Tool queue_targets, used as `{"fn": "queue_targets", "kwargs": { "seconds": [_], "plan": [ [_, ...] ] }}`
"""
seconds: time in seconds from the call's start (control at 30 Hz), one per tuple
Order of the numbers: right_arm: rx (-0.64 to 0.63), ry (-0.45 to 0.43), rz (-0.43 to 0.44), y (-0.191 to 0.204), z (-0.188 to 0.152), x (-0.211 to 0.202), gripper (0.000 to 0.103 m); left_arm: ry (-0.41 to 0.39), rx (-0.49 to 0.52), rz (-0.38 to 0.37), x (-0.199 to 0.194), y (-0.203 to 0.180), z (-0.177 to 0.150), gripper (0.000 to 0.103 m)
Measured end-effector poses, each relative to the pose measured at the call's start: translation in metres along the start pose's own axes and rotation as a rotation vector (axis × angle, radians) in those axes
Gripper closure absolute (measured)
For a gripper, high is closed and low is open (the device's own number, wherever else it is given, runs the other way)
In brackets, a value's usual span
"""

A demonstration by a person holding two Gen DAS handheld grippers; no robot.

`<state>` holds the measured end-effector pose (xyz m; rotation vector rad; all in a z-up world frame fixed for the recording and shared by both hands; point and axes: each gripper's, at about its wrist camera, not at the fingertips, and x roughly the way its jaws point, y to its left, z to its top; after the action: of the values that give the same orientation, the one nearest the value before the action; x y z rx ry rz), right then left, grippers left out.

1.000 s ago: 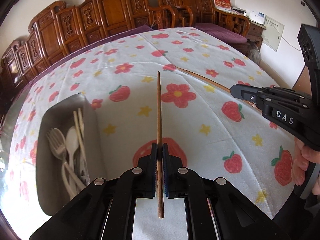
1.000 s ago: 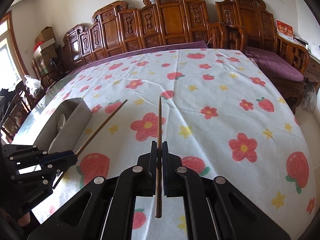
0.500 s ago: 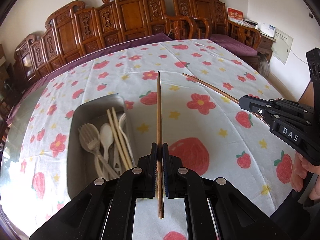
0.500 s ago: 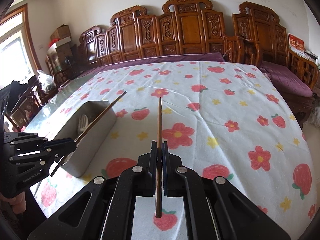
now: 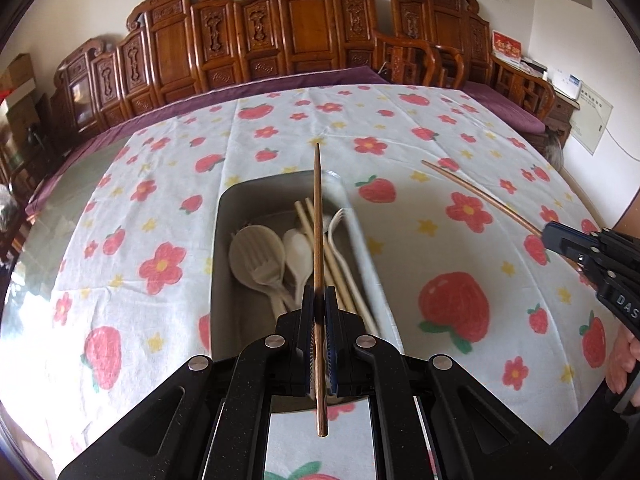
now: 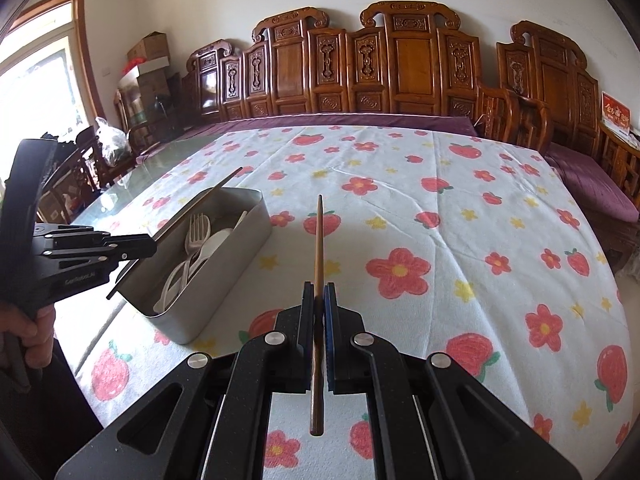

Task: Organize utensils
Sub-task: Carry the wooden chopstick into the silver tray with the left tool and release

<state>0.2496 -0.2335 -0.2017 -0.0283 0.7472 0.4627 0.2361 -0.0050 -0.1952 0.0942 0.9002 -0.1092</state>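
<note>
Chopsticks, thin, stiff and light, sit pinched near their thick ends: left gripper point(image 5: 319, 320) jaws closed on one chopstick point(image 5: 317, 216) directly above the tin point(image 5: 219, 264), right gripper point(image 6: 319, 320) jaws closed on the other chopstick point(image 6: 319, 240), tin well left.

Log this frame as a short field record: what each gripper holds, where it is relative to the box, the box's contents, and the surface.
left gripper: shut on a dark wooden chopstick, held over the open metal box
right gripper: shut on a second dark chopstick, over the tablecloth, beside the box, not above it
box contents: pale fork, pale spoons, light chopsticks
surface: white cloth printed with strawberries and flowers
background: carved wooden chairs
task state: both dark chopsticks not yet in the box
</note>
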Motion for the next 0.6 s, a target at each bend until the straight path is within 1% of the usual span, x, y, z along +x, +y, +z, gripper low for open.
{"fn": "queue_targets", "kwargs": {
  "seconds": [0.17, 0.4, 0.6],
  "plan": [
    [-0.004, 0.009, 0.005, 0.001, -0.001, 0.004, 0.097, 0.024, -0.020, -0.007, 0.014, 0.010, -0.004, 0.099],
    [-0.007, 0.015, 0.017, 0.005, -0.001, 0.006, 0.097, 0.052, -0.029, -0.024, 0.032, 0.013, -0.008, 0.099],
    [-0.019, 0.016, 0.030, 0.014, -0.002, 0.004, 0.097, 0.047, -0.053, -0.044, 0.038, 0.019, -0.010, 0.099]
  ]
}}
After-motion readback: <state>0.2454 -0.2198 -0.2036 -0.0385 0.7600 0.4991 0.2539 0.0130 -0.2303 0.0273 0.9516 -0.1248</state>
